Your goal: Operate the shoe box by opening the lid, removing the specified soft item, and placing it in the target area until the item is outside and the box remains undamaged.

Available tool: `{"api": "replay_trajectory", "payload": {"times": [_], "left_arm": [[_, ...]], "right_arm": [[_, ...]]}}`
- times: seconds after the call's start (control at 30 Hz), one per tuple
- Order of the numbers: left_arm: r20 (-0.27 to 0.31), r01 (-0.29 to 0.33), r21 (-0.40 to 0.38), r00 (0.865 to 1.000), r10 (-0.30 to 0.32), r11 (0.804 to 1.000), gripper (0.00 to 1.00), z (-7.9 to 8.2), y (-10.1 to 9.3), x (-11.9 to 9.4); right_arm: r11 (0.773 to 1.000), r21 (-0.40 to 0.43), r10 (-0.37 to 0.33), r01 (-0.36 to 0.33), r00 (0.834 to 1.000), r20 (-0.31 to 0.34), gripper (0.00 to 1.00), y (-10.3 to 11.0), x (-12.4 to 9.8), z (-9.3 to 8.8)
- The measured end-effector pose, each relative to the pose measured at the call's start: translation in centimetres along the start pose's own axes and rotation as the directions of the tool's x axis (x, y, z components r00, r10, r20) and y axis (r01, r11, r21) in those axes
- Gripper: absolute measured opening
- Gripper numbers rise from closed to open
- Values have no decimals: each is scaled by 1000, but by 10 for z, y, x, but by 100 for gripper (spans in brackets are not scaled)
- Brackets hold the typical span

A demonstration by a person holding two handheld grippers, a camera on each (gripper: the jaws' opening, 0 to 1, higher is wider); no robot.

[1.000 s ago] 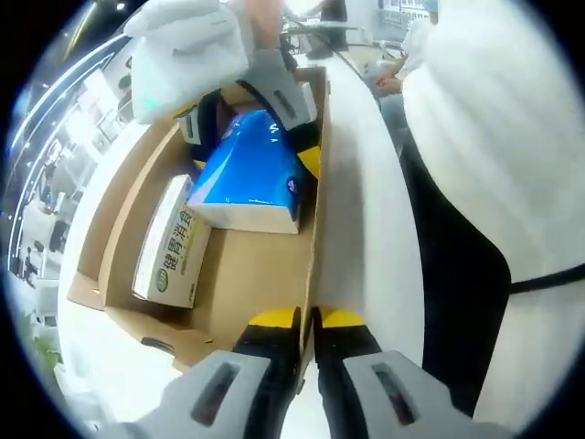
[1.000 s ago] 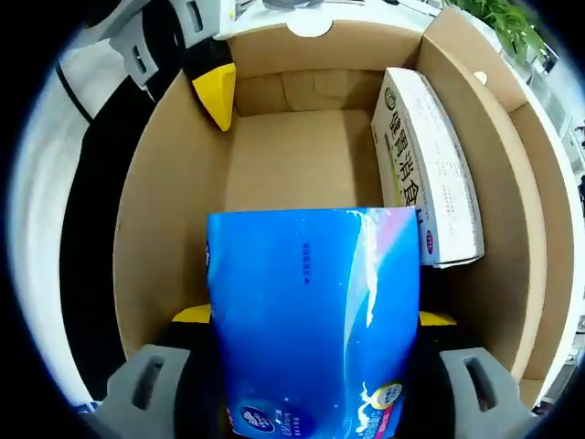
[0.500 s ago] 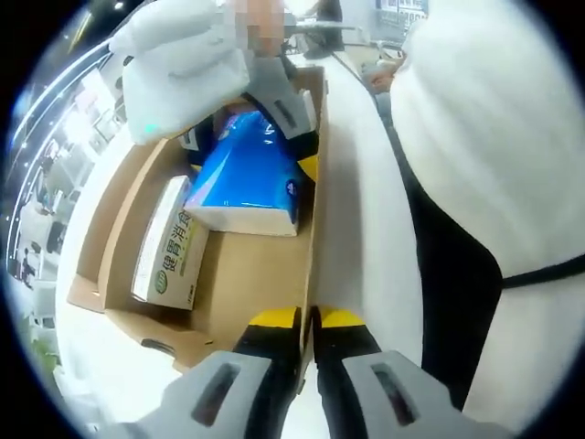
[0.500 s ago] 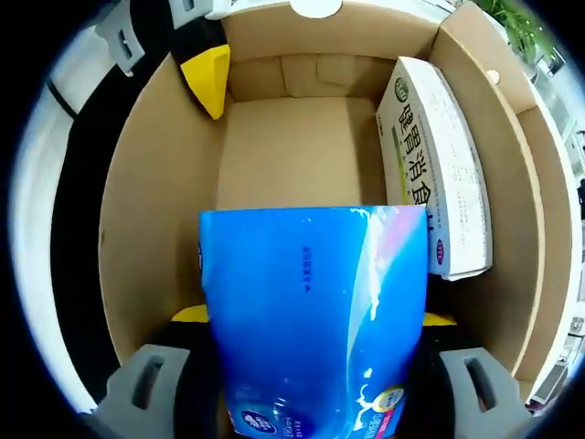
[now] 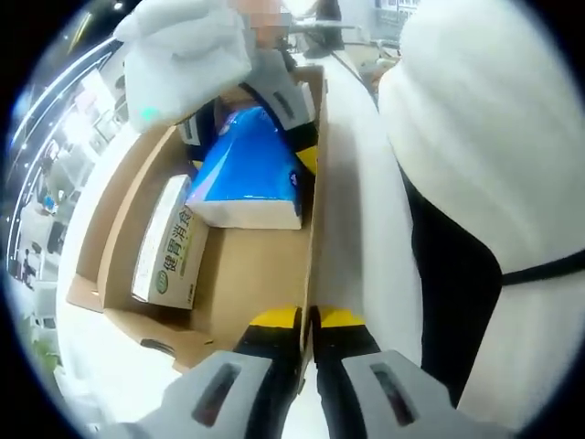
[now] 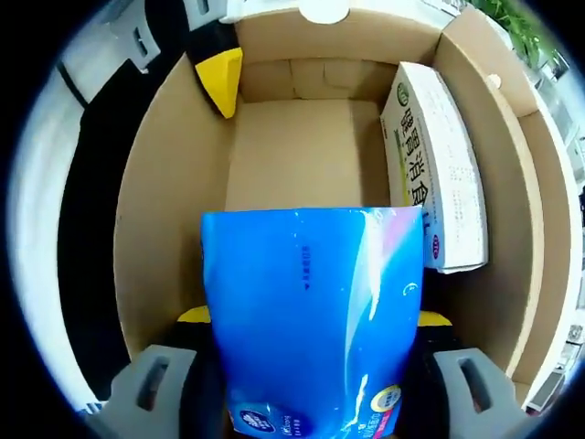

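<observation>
White bench (image 5: 352,174) carries an open brown cardboard shoe box (image 6: 169,192); right gripper (image 6: 306,343) clamps the soft blue tissue pack (image 6: 311,311) for lifting, left gripper (image 5: 307,322) pinches the box wall, steadying it.

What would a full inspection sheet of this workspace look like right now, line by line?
Surface: white table under the box, beside a person in white.
Job's things: open cardboard shoe box; blue soft pack lifted at one end above the box floor.
Clutter: white carton with green print lying along one box wall.
Grippers: right gripper clamped on the blue soft pack; left gripper pinching the box's side wall.
Cables: nothing seen.
Surroundings: green plant past the box; bright shelving, blurred, in the left gripper view.
</observation>
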State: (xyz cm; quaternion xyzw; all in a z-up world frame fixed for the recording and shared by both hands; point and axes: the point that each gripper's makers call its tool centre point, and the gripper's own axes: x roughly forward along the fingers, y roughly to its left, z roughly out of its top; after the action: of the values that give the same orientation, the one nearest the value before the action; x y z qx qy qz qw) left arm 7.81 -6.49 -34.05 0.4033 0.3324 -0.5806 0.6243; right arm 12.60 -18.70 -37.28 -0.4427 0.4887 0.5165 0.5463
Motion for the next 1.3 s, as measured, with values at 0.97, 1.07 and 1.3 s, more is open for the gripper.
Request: {"api": "replay_trajectory", "payload": {"times": [0.97,1.07,1.3], "left_arm": [[-16,18,8,1000,-18,1000,4,-1,0,2],[-19,21,7,1000,-21,1000,4,-1,0,2],[-34,25,6,999,-25,1000,4,-2,0,3]], "right_arm": [[994,0,-108,109,987,121,78,-11,-58,4],[993,2,-114,115,985,132,78,-12,-60,5],[985,-70,-147,155,983,114,78,-14,-64,0]]}}
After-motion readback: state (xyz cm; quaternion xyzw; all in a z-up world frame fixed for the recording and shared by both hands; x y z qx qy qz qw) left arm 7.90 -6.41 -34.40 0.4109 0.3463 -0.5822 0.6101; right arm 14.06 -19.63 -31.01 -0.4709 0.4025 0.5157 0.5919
